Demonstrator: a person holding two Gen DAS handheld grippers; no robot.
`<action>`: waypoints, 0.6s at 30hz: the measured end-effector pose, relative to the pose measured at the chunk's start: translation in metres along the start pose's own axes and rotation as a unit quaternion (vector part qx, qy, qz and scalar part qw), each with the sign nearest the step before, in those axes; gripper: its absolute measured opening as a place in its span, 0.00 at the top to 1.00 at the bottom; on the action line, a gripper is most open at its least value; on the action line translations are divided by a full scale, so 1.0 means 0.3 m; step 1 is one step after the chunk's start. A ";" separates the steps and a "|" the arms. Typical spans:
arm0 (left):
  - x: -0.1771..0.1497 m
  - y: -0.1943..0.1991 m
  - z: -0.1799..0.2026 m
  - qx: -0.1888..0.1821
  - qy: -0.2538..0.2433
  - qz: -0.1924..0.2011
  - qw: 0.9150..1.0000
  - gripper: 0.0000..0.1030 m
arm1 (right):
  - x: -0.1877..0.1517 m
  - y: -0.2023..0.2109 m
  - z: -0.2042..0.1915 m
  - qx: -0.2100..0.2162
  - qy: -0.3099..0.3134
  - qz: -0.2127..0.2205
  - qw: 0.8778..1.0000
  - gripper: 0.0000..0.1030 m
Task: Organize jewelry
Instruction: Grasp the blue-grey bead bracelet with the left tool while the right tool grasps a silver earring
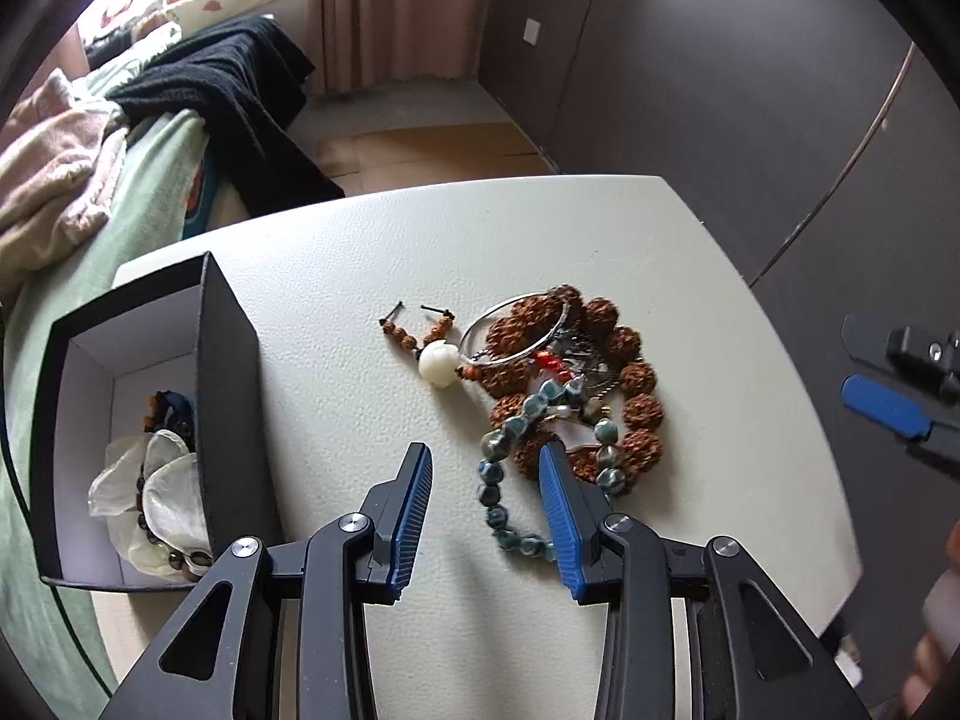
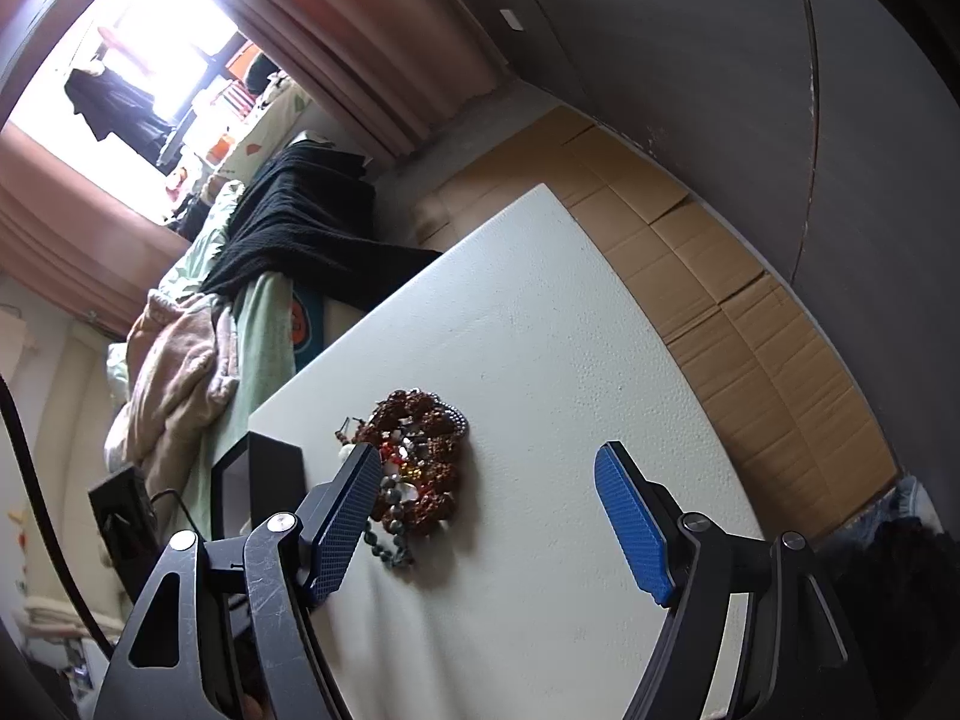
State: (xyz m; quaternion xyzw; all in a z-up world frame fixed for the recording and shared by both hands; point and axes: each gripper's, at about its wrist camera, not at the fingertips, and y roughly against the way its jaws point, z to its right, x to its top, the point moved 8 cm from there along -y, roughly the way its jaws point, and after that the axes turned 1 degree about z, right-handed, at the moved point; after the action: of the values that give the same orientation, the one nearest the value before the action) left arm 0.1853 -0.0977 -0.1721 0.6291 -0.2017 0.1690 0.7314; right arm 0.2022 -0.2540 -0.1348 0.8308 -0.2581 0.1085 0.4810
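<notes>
Left gripper [image 1: 485, 459] hangs over my table [image 1: 336, 276], jaws parted, blue-grey bead strand [image 1: 501, 480] lying between them w/ no pad pressing it. Strand trails off the jewelry pile [image 1: 570, 372], mid-table. Box [image 1: 228, 372] to its left holds a few pieces already. Right gripper [image 2: 489, 459] wide apart, empty, near the pile.

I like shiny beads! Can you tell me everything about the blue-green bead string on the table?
The blue-green bead string has chunky, glossy beads that look like glazed ceramic. It lies loose and curvy on the white table. Its top end rests on the pile with the brown bumpy bead bracelet; its bottom end curls between the left tongs, which aren't pinching it.
</notes>
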 end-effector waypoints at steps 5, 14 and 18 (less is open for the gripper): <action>-0.031 -0.008 0.006 0.012 -0.028 -0.014 0.999 0.69 | 0.004 -0.020 0.002 -0.005 -0.001 -0.004 1.000 0.28; -0.032 -0.044 0.011 0.026 -0.050 -0.013 0.998 0.75 | 0.009 -0.053 0.005 -0.009 -0.010 -0.012 1.000 0.28; -0.021 -0.047 0.013 0.016 -0.052 -0.005 0.999 0.90 | 0.007 -0.061 -0.007 -0.009 -0.003 -0.014 1.000 0.28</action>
State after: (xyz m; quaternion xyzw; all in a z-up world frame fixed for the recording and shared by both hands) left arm 0.1864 -0.1036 -0.1868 0.6496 -0.2339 0.1358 0.7105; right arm 0.2138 -0.2453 -0.1465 0.8302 -0.2486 0.0966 0.4896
